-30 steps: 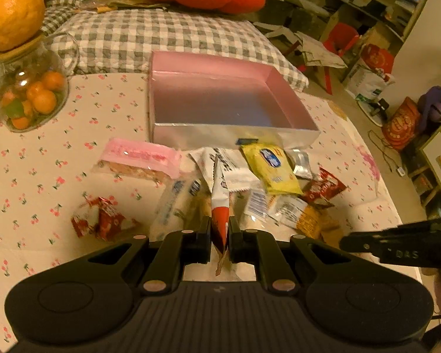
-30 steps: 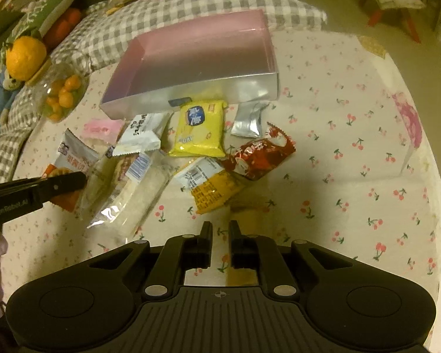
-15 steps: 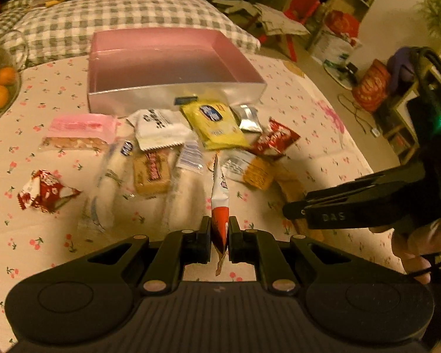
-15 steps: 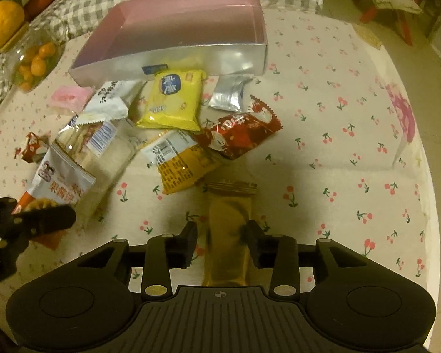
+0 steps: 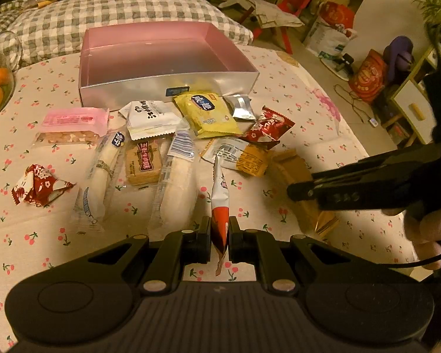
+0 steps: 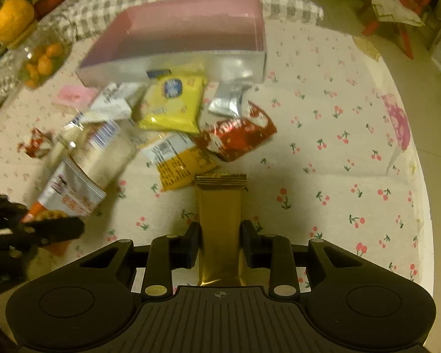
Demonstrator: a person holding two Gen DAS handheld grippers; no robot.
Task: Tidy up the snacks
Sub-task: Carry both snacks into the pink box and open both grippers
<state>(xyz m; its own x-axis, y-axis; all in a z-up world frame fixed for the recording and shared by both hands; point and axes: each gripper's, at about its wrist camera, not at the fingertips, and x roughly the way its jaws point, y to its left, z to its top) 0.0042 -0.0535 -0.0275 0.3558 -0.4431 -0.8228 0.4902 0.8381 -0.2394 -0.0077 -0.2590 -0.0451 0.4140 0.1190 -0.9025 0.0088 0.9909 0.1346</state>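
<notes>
Cherry-print cloth covers the desk (image 5: 323, 135), with a checked cushion beyond it and room clutter far right.

Left wrist view: our left claw (image 5: 219, 236) is clamped on a red-and-white sachet (image 5: 219, 197), held edge-on, its long axis running straight away from us toward the box. The pink box (image 5: 167, 56) sits open and apparently empty at the far side, dead ahead, with the snack pile (image 5: 191, 135) spread between us and its near silver wall. At right, the right claw (image 5: 302, 191) reaches in over a gold wafer bar (image 5: 291, 164), a hand (image 5: 426, 229) behind it. For the sachet, we judge the box lies straight forward, over the pile.

Right wrist view: somewhat blurred. Our right claw (image 6: 219, 245) straddles the gold wafer bar (image 6: 219, 211), whose long axis lies along the fingers, pointing far toward the box. Its jaws have just been closing with the bar between them; the pads stand at the bar's edges, and we cannot tell whether they press yet. The pink box (image 6: 173, 61) lies far and slightly left, beyond a yellow packet (image 6: 173, 103) and a red packet (image 6: 238, 138). The left claw (image 6: 53, 229) shows near left, sachet in its grip.

We judge both loads want a forward carry; the left is the more ready.
</notes>
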